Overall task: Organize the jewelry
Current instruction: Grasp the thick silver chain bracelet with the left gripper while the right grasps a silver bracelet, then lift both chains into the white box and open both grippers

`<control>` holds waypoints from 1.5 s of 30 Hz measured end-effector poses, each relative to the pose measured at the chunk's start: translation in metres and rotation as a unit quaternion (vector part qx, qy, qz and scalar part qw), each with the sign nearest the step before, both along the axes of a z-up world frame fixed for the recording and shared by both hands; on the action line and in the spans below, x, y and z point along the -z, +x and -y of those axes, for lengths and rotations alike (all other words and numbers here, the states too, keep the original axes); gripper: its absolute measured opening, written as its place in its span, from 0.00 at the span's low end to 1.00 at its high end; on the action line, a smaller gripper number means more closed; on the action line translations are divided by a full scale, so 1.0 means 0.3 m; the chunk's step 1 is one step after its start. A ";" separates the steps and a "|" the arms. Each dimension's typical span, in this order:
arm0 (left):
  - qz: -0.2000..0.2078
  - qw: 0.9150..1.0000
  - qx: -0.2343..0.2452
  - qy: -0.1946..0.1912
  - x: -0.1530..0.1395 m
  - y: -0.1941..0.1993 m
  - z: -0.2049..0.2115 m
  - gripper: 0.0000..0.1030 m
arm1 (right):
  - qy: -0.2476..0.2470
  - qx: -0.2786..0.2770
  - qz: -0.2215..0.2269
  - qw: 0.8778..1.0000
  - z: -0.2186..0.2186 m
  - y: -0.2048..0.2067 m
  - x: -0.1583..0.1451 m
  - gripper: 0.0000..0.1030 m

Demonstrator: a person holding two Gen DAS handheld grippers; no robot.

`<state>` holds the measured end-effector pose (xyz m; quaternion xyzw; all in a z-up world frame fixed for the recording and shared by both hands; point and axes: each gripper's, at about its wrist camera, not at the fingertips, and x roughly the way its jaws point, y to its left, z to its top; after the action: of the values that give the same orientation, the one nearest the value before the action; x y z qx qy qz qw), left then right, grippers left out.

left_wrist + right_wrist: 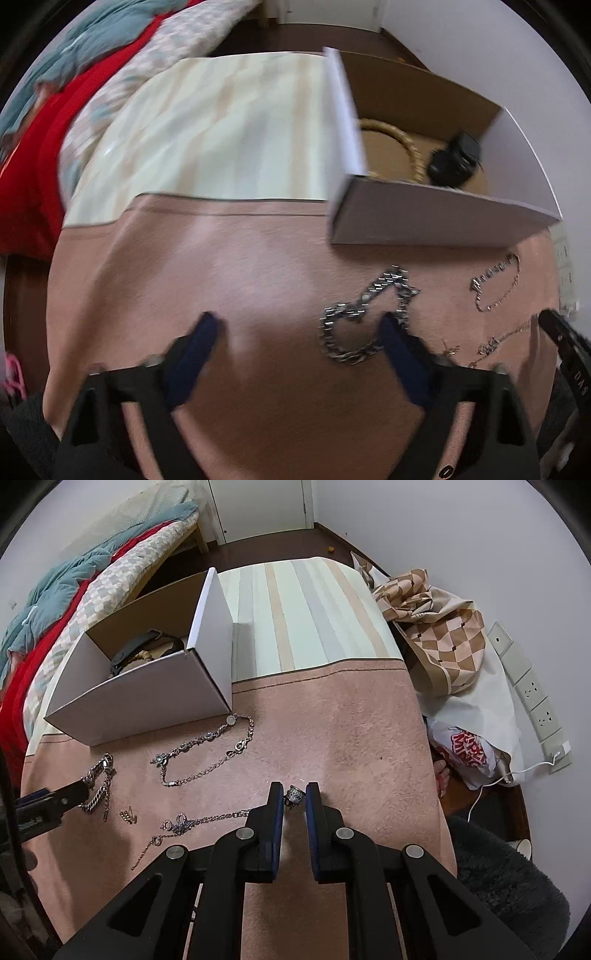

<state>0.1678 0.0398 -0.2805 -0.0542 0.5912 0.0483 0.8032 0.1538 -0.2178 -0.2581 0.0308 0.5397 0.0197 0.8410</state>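
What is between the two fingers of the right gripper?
A small silver ring-like charm on the end of a thin chain sits between the right gripper fingers, on the pink cloth. The right wrist view shows it.

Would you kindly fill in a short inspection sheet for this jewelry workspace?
Surface: pink cloth over striped table cover.
Job's things: chunky silver chain, thin bracelet, necklace, small ring-like charm, all on the cloth; white cardboard box already holding items.
Clutter: checked fabric, printed plastic bag.
Grippers: left gripper open over the chunky silver chain; right gripper open around the charm.
Cables: white cable at power strip.
Surroundings: bed, door.
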 end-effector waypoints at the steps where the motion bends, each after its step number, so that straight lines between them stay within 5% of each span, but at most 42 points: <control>1: 0.008 1.000 0.008 0.002 -0.005 0.000 0.011 0.63 | 0.000 0.001 0.000 1.000 0.003 -0.001 -0.001 0.12; 5: 0.022 0.999 0.040 0.016 -0.018 0.006 0.055 0.15 | 0.003 0.006 -0.001 1.000 0.015 -0.003 -0.005 0.12; 17: 0.024 0.999 0.037 -0.005 -0.029 -0.010 0.047 0.09 | 0.013 0.011 0.000 1.000 0.026 -0.003 -0.016 0.12; 23: 0.048 0.997 0.043 -0.030 -0.116 -0.030 0.038 0.08 | 0.036 0.006 0.010 0.999 0.026 -0.013 -0.079 0.12; 35: 0.111 0.988 0.063 -0.087 -0.423 -0.037 0.003 0.08 | 0.098 -0.046 0.067 0.992 -0.044 0.004 -0.394 0.12; 45: 0.151 0.981 0.077 -0.092 -0.596 0.150 -0.026 0.08 | 0.088 -0.100 0.143 0.981 -0.140 0.172 -0.716 0.12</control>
<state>0.2129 0.0475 -0.1017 -0.0884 0.4676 -0.0769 0.8761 0.2053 -0.1758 -0.0434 0.0473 0.4106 0.1551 0.8973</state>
